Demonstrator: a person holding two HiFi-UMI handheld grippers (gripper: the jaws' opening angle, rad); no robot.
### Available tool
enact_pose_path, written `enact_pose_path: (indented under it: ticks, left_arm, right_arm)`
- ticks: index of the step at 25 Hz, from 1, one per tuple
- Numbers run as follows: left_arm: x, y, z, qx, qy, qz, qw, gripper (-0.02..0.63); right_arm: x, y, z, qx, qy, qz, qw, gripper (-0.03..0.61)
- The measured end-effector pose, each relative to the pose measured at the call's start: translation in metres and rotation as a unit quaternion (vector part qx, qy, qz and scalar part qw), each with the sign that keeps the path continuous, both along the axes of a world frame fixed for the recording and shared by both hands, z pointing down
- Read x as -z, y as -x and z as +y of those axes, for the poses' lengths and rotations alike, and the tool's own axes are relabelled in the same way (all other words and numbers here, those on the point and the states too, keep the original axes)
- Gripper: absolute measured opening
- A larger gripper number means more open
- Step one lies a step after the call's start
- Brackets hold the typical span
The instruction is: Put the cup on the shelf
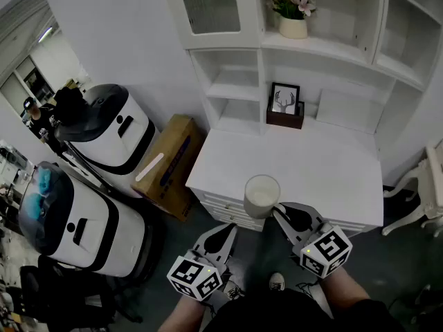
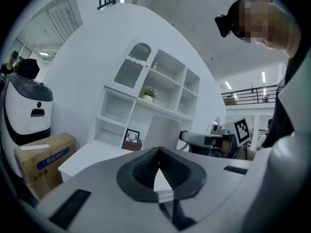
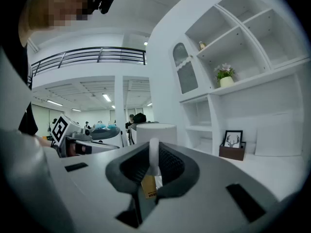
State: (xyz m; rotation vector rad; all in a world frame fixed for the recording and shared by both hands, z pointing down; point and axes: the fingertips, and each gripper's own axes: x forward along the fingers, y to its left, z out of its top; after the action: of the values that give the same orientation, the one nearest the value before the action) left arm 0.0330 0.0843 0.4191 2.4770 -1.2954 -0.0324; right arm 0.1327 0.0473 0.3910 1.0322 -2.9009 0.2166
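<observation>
A white cup (image 1: pixel 261 196) hangs over the front edge of the white desk (image 1: pixel 332 164). My right gripper (image 1: pixel 278 211) is shut on its handle (image 3: pixel 153 155), and the cup's body (image 3: pixel 156 132) stands just beyond the jaws. My left gripper (image 1: pixel 223 235) is lower and to the left, off the desk, shut with nothing in it. From the left gripper view (image 2: pixel 158 165) the cup (image 2: pixel 163 131) shows ahead to the right. The white shelf unit (image 1: pixel 315 47) rises at the back of the desk.
A potted flower (image 1: pixel 293 21) stands on an upper shelf. A framed deer picture (image 1: pixel 285 106) sits at the back of the desk. A cardboard box (image 1: pixel 169 164) and two white rounded machines (image 1: pixel 104 133) are on the left, and a white chair (image 1: pixel 426 199) on the right.
</observation>
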Motion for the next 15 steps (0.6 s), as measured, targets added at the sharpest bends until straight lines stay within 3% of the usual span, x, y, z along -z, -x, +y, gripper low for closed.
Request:
enact_pose_path:
  ticks: [15]
  left_arm:
    - [0.0033,0.0079,0.0075,0.002,-0.002,0.001,1.0000,0.005]
  right_arm:
    - [0.0017,0.0025,0.0031,-0.015,-0.004,0.003,1.000,0.032]
